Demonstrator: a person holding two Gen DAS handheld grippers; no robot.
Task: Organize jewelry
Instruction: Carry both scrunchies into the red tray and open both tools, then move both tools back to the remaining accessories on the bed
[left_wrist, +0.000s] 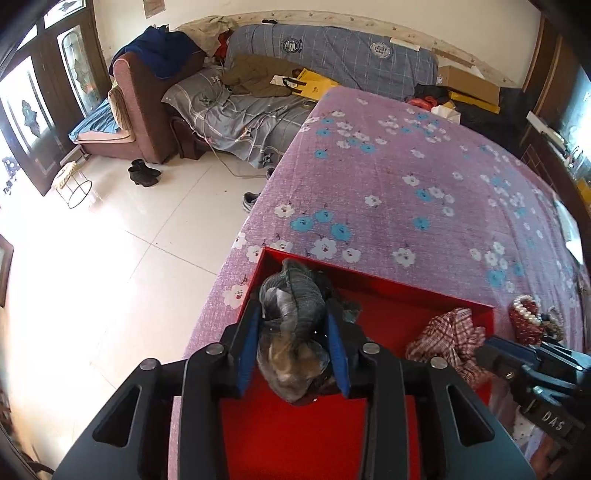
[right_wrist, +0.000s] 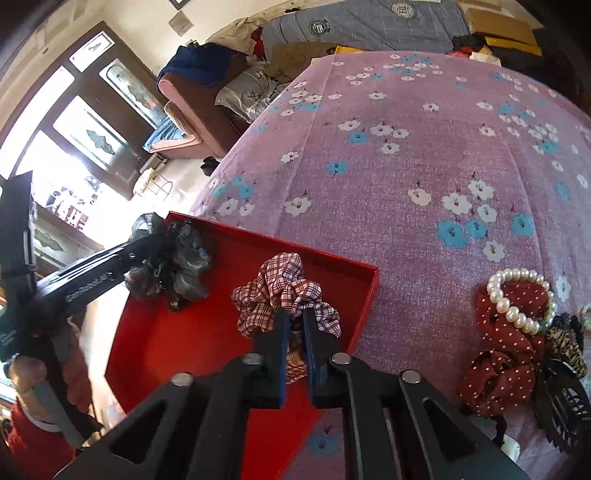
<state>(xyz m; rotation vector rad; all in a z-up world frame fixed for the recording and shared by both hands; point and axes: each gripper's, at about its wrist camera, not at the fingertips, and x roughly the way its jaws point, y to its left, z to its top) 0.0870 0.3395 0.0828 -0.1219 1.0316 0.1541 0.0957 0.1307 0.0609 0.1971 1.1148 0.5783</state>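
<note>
Jaws clenched: left gripper (left_wrist: 295, 343) grips grey scrunchie (left_wrist: 293, 314), right gripper (right_wrist: 294, 332) plaid scrunchie (right_wrist: 284, 291), both over red box (right_wrist: 192, 332). Placing step; next, release inside.

A lived-in home bedroom is showing here: a bed (left_wrist: 424, 192) under a purple flowered sheet is stretching ahead of the left claw (left_wrist: 295, 350), while a clothes-strewn sofa (left_wrist: 258, 92), black boots (left_wrist: 144, 172) on pale floor tiles (left_wrist: 110, 240) and glazed wooden doors (left_wrist: 44, 110) are lying beyond to its left.

Red tray (right_wrist: 236, 328); grey-black scrunchie (left_wrist: 291, 317) in left claw; maroon-white plaid scrunchie (right_wrist: 284, 291) in right claw; purple floral cloth (right_wrist: 406, 166) beyond.
</note>
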